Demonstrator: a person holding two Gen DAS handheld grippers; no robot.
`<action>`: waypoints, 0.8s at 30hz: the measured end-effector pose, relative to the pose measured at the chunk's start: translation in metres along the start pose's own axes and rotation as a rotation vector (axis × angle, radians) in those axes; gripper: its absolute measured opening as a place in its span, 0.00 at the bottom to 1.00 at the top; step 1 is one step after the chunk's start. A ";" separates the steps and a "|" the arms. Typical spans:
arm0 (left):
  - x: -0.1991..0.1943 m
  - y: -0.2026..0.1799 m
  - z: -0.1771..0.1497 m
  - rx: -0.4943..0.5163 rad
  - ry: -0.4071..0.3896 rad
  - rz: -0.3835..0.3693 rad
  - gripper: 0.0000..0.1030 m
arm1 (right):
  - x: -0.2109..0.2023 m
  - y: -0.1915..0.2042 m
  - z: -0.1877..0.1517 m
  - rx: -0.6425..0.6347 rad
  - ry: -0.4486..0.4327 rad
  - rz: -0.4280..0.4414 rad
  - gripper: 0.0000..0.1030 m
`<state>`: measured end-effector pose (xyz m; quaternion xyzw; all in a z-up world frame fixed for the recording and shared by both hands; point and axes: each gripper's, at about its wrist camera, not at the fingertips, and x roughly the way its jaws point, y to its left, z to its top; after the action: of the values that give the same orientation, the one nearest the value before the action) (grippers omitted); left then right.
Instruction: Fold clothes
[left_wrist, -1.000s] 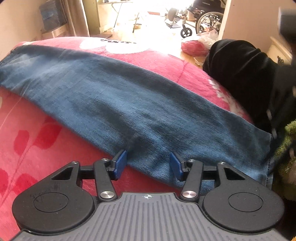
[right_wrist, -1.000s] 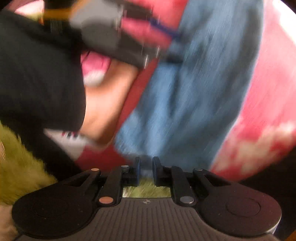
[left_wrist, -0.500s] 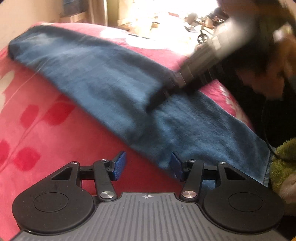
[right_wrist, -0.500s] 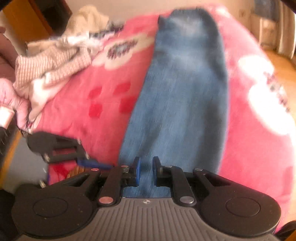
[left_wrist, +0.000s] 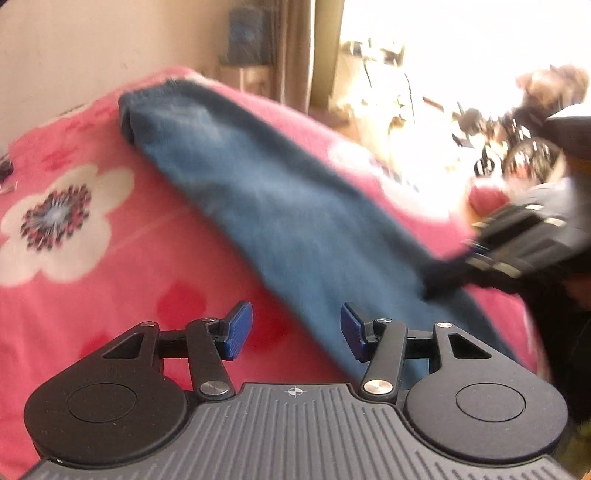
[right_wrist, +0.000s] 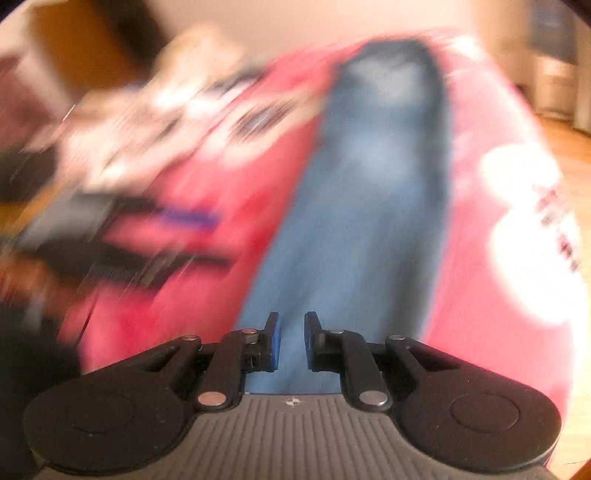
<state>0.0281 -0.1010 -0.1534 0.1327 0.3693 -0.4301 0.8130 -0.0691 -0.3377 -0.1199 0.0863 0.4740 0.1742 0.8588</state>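
Note:
Blue jeans (left_wrist: 295, 221) lie folded lengthwise in a long strip across a pink flowered blanket (left_wrist: 92, 295). My left gripper (left_wrist: 295, 328) is open just above the strip's near edge, with nothing between its blue pads. Over on the right, the right gripper (left_wrist: 443, 273) reaches in and its dark tip meets the far edge of the jeans. In the right wrist view the jeans (right_wrist: 369, 221) run straight away from my right gripper (right_wrist: 291, 339). Its jaws stand a narrow gap apart over the near end of the denim. The left gripper (right_wrist: 147, 229) is a blur on the left.
A heap of pale clothes (right_wrist: 166, 110) lies at the far left of the blanket (right_wrist: 480, 295). A bright doorway with wheeled gear (left_wrist: 517, 147) lies beyond the bed. A wall and a curtain (left_wrist: 295, 48) stand behind the far end of the jeans.
Both grippers have swung along the jeans. The left view now looks toward the strip's far end. The right gripper has dropped from above the denim to its far edge. Neither jaw gap has changed.

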 end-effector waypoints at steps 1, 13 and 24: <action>0.006 -0.001 0.005 -0.015 -0.016 -0.005 0.51 | 0.000 -0.004 0.005 0.002 -0.011 -0.005 0.14; 0.043 -0.019 -0.016 -0.032 0.034 -0.113 0.51 | -0.040 0.007 -0.057 -0.049 0.376 0.127 0.14; 0.016 0.008 -0.014 -0.135 -0.027 -0.070 0.51 | 0.048 -0.041 0.188 0.035 -0.094 0.006 0.14</action>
<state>0.0334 -0.0983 -0.1753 0.0589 0.3909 -0.4341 0.8095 0.1223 -0.3544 -0.0700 0.1108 0.4357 0.1641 0.8780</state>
